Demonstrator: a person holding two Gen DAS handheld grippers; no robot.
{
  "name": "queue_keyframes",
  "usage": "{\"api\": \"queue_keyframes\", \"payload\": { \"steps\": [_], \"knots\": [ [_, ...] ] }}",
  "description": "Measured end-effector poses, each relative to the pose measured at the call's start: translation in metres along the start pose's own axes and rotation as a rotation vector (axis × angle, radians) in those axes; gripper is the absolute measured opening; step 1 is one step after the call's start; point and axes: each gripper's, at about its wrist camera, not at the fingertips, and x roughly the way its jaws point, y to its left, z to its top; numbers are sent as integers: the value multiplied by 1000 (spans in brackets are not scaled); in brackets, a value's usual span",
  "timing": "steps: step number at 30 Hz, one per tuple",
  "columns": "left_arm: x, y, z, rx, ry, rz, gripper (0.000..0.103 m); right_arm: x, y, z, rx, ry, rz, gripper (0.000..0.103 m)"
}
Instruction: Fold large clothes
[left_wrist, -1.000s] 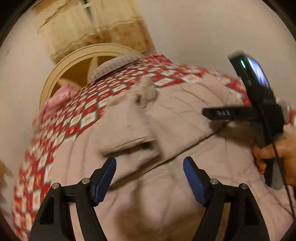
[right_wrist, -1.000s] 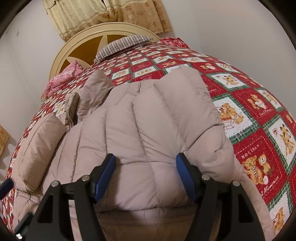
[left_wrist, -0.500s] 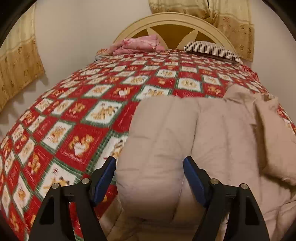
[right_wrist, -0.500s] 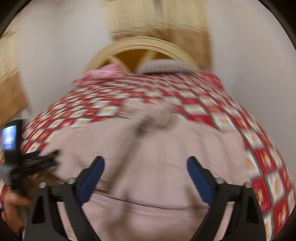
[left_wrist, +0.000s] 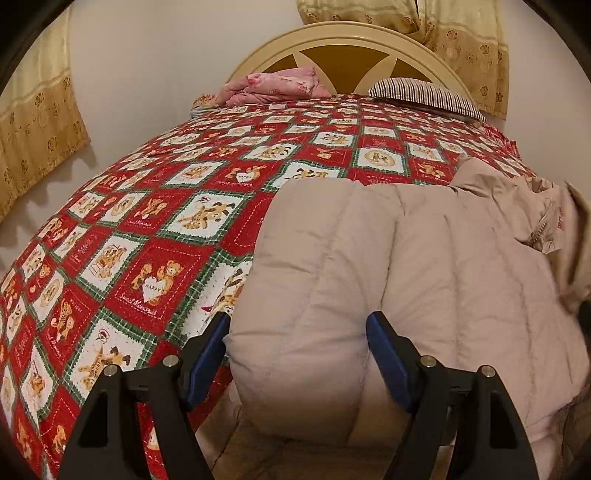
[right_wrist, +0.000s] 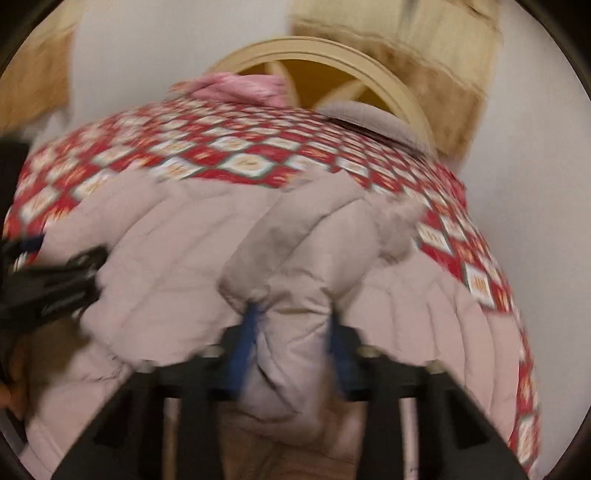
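Pinching a padded fold of the beige jacket (right_wrist: 295, 258), the right tool (right_wrist: 291, 332) is blurring; the left tool (left_wrist: 297, 354) is spreading wide over the jacket's edge beside bare quilt (left_wrist: 147, 240).

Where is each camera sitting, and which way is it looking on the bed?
Left wrist: sits on the left gripper, looking up the bed to the headboard; its open blue fingers straddle the puffy coat.
Right wrist: sits on the right gripper, blurry, facing the headboard too; its fingers pinch a coat fold, and the left gripper shows at the left edge.
Both share the coat, red quilt and headboard.
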Motion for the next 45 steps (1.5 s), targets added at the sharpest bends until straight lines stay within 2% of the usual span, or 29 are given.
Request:
{"api": "queue_keyframes", "payload": {
  "steps": [4, 6, 7, 9, 11, 13, 15, 16, 18, 20, 22, 26, 27, 30, 34, 39, 42, 45],
  "knots": [
    [-1, -3, -1, 8, -6, 2, 76, -10, -63, -22, 358, 29, 66, 26],
    [-1, -4, -1, 14, -8, 5, 76, -6, -81, -41, 458, 86, 75, 43],
    [-1, -4, -1, 16, -9, 5, 76, -3, -96, -56, 540, 111, 100, 54],
    [-1, -4, -1, 16, -8, 5, 76, -7, -115, -72, 643, 101, 181, 55],
    [-1, -4, -1, 16, -8, 6, 76, -19, -125, -76, 677, 96, 172, 55],
    [0, -4, -1, 17, -9, 9, 76, -38, -132, -76, 687, 53, 95, 55],
    [0, -4, -1, 20, -11, 14, 76, -60, -133, -66, 673, -50, 40, 55],
    [-1, -4, -1, 21, -13, 15, 76, -68, -129, -54, 636, -92, 38, 55],
    [-1, -4, -1, 20, -13, 15, 77, -67, -118, -35, 564, -101, 62, 55],
    [-1, -3, -2, 13, -8, 10, 78, -51, -102, -15, 476, -71, 101, 54],
    [-1, -1, -2, -1, -1, -2, 79, -24, -89, -6, 413, -7, 101, 49],
    [2, 4, -5, -38, 30, -49, 86, 18, -86, -28, 409, 123, 85, 48],
    [3, 5, -6, -43, 35, -54, 87, 25, -87, -36, 423, 130, 94, 48],
    [2, 4, -7, -44, 39, -62, 87, 21, -91, -49, 445, 120, 112, 48],
    [-2, 6, -6, -50, 19, -73, 87, 20, -86, -51, 414, 123, 90, 49],
    [-21, 11, -3, -53, -42, -100, 87, 17, -85, -50, 395, 147, 84, 50],
    [-39, 9, 7, -29, -77, -102, 87, 8, -89, -55, 384, 176, 107, 52],
    [-56, 4, 21, -19, -109, -141, 87, 3, -92, -61, 377, 189, 133, 54]
  ]
}}
